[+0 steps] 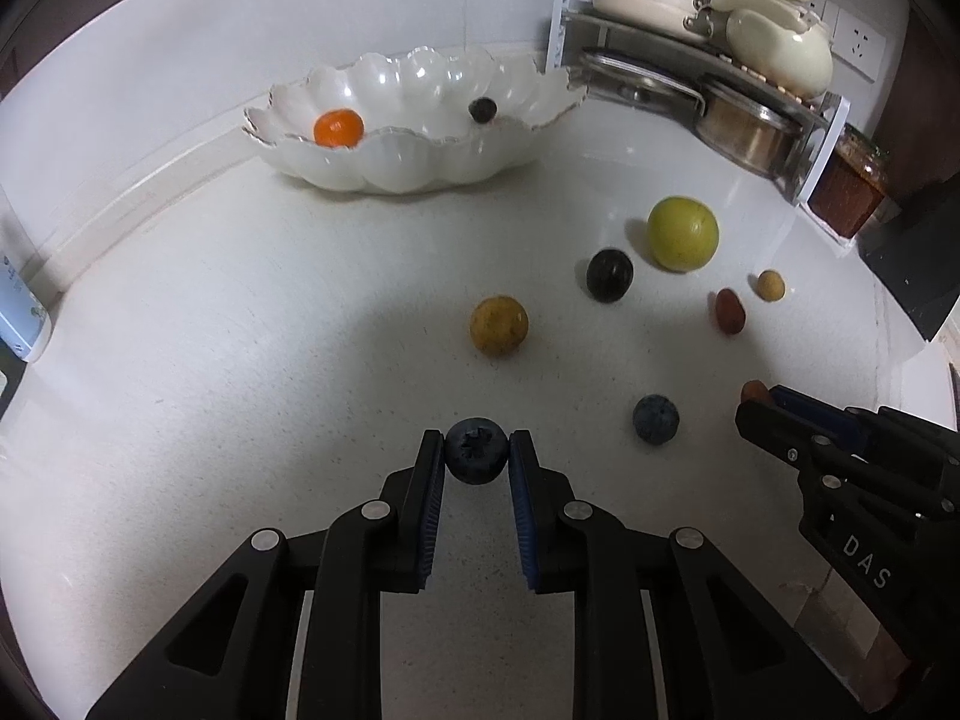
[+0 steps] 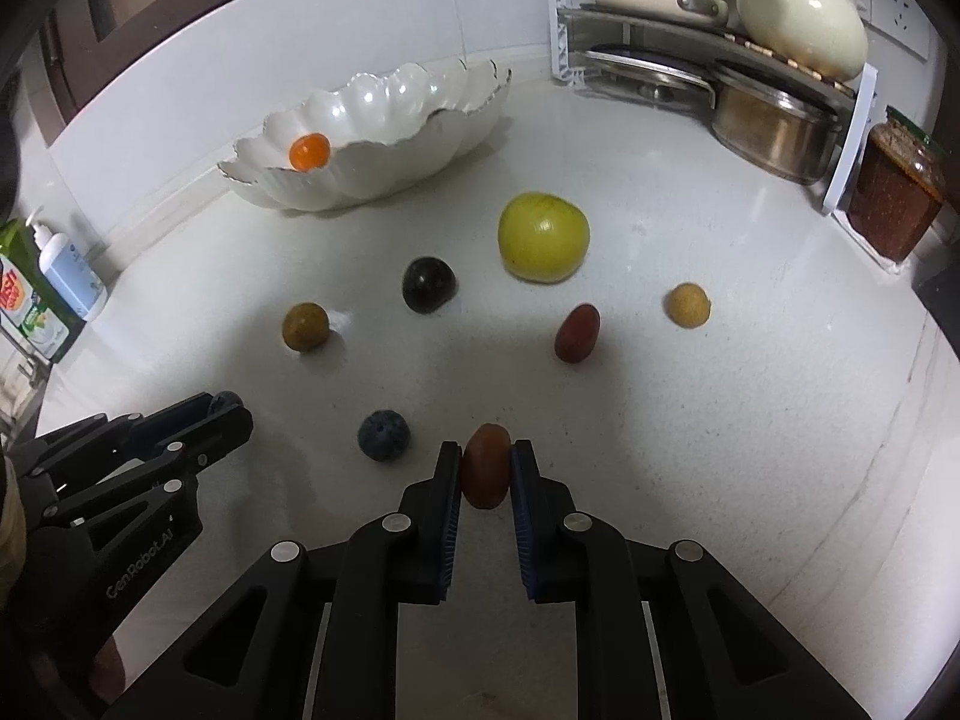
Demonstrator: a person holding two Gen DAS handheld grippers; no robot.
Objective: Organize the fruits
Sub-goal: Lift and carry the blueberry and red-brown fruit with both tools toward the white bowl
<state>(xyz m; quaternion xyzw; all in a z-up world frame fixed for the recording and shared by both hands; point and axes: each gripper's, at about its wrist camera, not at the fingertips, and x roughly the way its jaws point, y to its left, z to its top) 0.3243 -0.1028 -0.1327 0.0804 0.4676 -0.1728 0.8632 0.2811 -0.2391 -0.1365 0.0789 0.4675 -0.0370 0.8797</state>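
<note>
My left gripper is shut on a blueberry low over the white counter. My right gripper is shut on a brown-red date; it shows at the right edge of the left wrist view. The left gripper appears at the left of the right wrist view. A white scalloped bowl at the back holds an orange fruit and a dark berry. Loose on the counter lie a second blueberry, a yellow-green apple, a dark plum, a brownish fruit, another date and a small tan fruit.
A rack with pots, lids and cream dishes fills the back right corner, with a jar of red-brown paste beside it. Soap bottles stand at the left by the wall. The counter's edge runs down the right side.
</note>
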